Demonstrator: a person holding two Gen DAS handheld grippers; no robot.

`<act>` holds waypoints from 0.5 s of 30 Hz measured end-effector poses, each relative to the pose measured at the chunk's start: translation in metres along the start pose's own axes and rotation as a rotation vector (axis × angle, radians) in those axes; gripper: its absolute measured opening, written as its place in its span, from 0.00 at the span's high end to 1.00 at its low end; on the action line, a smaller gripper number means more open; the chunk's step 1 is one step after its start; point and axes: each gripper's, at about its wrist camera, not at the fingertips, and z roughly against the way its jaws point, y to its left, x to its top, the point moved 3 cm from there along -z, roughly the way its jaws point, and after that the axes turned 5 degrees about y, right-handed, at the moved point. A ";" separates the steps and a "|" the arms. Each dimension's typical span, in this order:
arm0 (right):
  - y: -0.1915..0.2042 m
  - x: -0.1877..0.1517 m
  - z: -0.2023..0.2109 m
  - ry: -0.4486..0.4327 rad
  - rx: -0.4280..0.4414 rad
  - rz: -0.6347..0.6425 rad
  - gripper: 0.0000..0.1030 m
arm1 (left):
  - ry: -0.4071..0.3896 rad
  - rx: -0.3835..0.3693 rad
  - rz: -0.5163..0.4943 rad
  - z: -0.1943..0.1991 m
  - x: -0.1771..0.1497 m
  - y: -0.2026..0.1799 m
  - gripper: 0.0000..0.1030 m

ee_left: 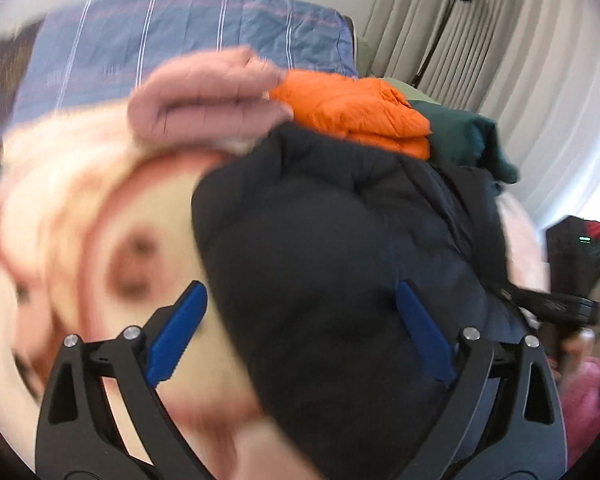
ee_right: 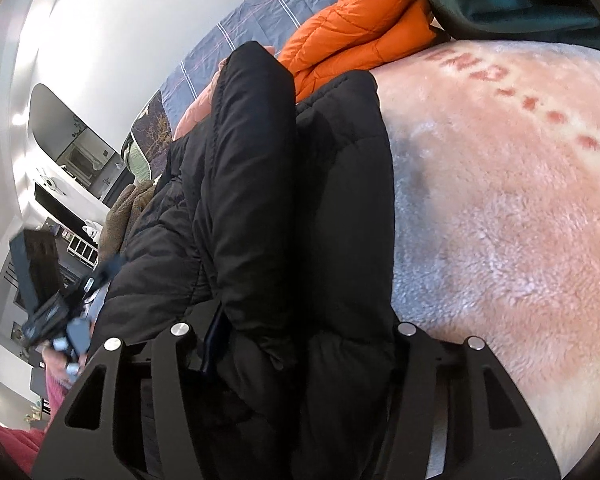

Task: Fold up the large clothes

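The left tool (ee_left: pixel 300 316) is held with its blue fingers (ee_left: pixel 176 336) spread wide, nothing pressed between them. The right tool (ee_right: pixel 296 344) is angled downward, its fingertips hidden.

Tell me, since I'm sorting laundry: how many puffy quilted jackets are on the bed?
3: black puffy quilted jacket nearest, pink puffy quilted jacket behind it, orange puffy quilted jacket beside the pink. Others may be hidden.

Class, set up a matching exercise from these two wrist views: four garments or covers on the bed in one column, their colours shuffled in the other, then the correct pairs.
1. puffer jacket between the grippers
2. folded quilted jacket
3. fleece blanket
4. striped bed cover

A. blue
B. orange
C. black
D. pale pink

Pairs: 1-C, 2-B, 3-D, 4-A
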 end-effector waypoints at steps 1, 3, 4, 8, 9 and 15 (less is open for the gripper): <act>0.000 0.000 0.000 -0.001 -0.002 0.001 0.46 | 0.011 -0.037 0.025 0.002 -0.005 0.002 0.05; 0.000 0.001 0.000 -0.001 -0.005 -0.001 0.45 | 0.071 -0.178 0.102 0.000 -0.022 0.005 0.04; 0.000 0.001 0.000 0.000 -0.008 -0.003 0.45 | 0.124 -0.253 0.128 -0.007 -0.030 0.002 0.03; -0.006 -0.003 0.007 0.002 -0.031 -0.022 0.41 | 0.171 -0.309 0.142 -0.027 -0.040 -0.008 0.02; -0.006 -0.006 0.010 0.005 -0.038 -0.033 0.40 | 0.184 -0.331 0.157 -0.031 -0.040 -0.009 0.02; -0.004 -0.019 0.023 0.030 -0.011 -0.066 0.49 | 0.167 -0.305 0.096 -0.034 -0.038 -0.027 0.06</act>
